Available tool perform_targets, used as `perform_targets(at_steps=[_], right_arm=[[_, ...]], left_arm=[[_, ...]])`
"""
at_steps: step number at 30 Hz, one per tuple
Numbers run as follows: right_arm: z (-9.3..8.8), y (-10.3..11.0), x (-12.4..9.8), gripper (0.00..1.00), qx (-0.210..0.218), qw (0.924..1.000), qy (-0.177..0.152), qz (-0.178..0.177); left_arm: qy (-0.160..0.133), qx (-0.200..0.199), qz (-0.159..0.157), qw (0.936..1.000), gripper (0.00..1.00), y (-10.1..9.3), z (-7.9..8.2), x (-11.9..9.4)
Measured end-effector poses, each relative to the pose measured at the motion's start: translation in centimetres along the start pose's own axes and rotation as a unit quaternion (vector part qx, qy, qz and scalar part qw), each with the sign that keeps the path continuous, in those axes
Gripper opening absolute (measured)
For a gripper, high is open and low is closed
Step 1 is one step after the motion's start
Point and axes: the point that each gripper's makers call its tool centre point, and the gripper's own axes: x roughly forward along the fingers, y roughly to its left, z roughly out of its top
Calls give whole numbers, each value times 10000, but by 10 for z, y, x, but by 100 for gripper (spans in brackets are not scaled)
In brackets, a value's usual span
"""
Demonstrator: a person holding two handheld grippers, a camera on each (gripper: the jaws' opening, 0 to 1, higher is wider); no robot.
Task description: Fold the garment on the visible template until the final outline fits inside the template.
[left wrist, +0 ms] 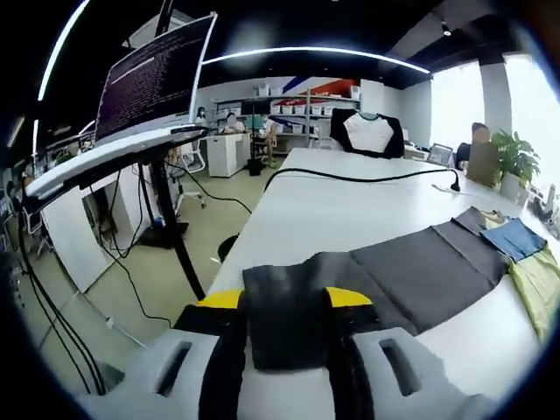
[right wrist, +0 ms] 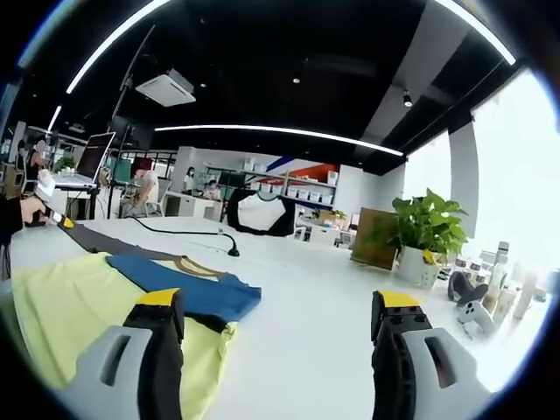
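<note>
A dark grey garment (left wrist: 420, 267) lies stretched across the white table (left wrist: 350, 210), and its near end runs up between my jaws. My left gripper (left wrist: 287, 302) is shut on that end. At the garment's far end lie a blue garment (left wrist: 514, 238) and a yellow-green one (left wrist: 541, 284). In the right gripper view the blue garment (right wrist: 188, 284) rests on the yellow-green garment (right wrist: 70, 306), at the lower left. My right gripper (right wrist: 280, 306) stands open above bare table, its left jaw over the edge of those clothes. The left gripper (right wrist: 17, 214) shows far left, holding the grey garment (right wrist: 96, 238).
A monitor (left wrist: 153, 74) on a stand rises left of the table. A black cable (left wrist: 367, 179) crosses the far tabletop. A chair draped with a white and black shirt (left wrist: 367, 133) stands behind. A potted plant (right wrist: 424, 229) and a white controller (right wrist: 474, 313) sit to the right.
</note>
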Motion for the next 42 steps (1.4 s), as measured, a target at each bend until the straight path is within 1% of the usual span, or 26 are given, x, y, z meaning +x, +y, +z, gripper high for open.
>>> perform_targets(at_steps=[1,2,3,6,8,9,11,14,17,18,19,20,23,24,26,28,29,32,34,35,36,37,40,42], right_arm=[[-1,0,0,91,10,10000,6,10],[-2,1,0,91,16,10000,22,17],[-2,1,0,90,12,10000,27,18],[-2,0,-1,90,14,10000,26,9],[-2,0,-2,90,18,10000,25,0],[-2,-1,-2,90,20,10000,30,-1],[-3,-1,-2,90,29,10000,35,0],[-3,-2,-3,90,24,10000,40,-5],[-4,-2,-3,90,25,10000,52,-15],[-4,-2,-3,90,28,10000,56,-15],[-4,-2,-3,90,30,10000,62,-15],[-5,-3,-4,90,27,10000,68,-17],[-6,-3,-4,90,28,10000,93,-14],[-6,-4,-4,90,23,10000,96,-12],[-5,-5,-4,90,22,10000,87,-29],[-4,-5,-5,90,14,10000,79,-35],[-3,-6,-4,90,14,10000,77,-38],[-2,-8,-6,90,8,9999,85,-57],[0,-10,-8,90,7,9999,76,-84],[0,-12,-8,90,11,9999,69,-96],[1,-13,-9,90,15,9999,58,-111],[1,-13,-9,90,15,9999,52,-121],[2,-13,-10,90,17,9999,48,-118],[1,-13,-10,90,49,9999,61,-134]], left_arm=[[-11,-86,33,10000,20,2,0,0],[-7,-72,71,9999,18,3,0,0],[25,97,158,9998,14,5,0,-1],[-15,152,23,9999,5,-3,-1,1],[24,383,59,9992,4,-4,0,2],[29,361,59,9993,4,-5,0,3],[30,213,22,9998,3,-4,0,3],[-75,-47,-43,10000,3,-4,4,2],[-182,-96,-113,9997,3,-7,11,-4],[-173,-290,-351,9988,3,-17,16,-6],[-182,-484,-491,9975,3,-22,20,-10],[-394,-608,-608,9955,3,-28,34,-15],[-437,-487,-670,9956,3,-38,50,-25],[-526,-527,-814,9939,3,-48,61,-28],[-610,-572,-983,9916,3,-62,76,-34],[-664,-597,-1074,9902,3,-71,87,-35],[-665,-617,-1208,9885,3,-81,94,-37],[-773,-702,-1365,9851,3,-96,113,-40],[-846,-781,-1545,9813,3,-111,126,-43],[-962,-806,-1650,9783,3,-121,133,-44],[-1011,-672,-1833,9755,3,-133,137,-45],[-844,-720,-1896,9756,3,-145,138,-44],[-970,-579,-1972,9738,3,-165,153,-45],[-1012,-628,-2122,9699,3,-182,162,-47]])
